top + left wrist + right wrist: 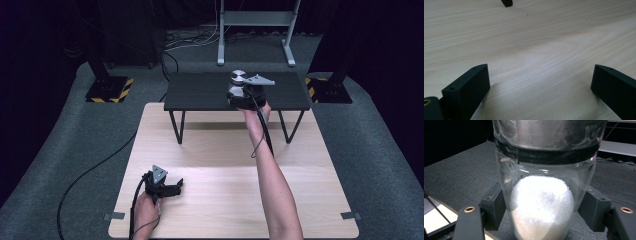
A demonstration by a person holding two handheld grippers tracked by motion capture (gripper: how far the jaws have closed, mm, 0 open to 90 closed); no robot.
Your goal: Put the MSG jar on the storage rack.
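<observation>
A wooden table [300, 200] lies nearest the person, and a small raised table [200, 95] stands on its far part, its legs resting on the wood. On the raised table, right of its middle, stands a jar [238, 78] with a granular fill in its lower part [541, 205]. The right gripper [541, 212] reaches across from the near side, one jaw at each side of the jar. The left gripper [172, 189] rests low over the wooden table near its front left corner, well apart from the jar. Behind both tables, on the floor, stands a metal frame [255, 20].
</observation>
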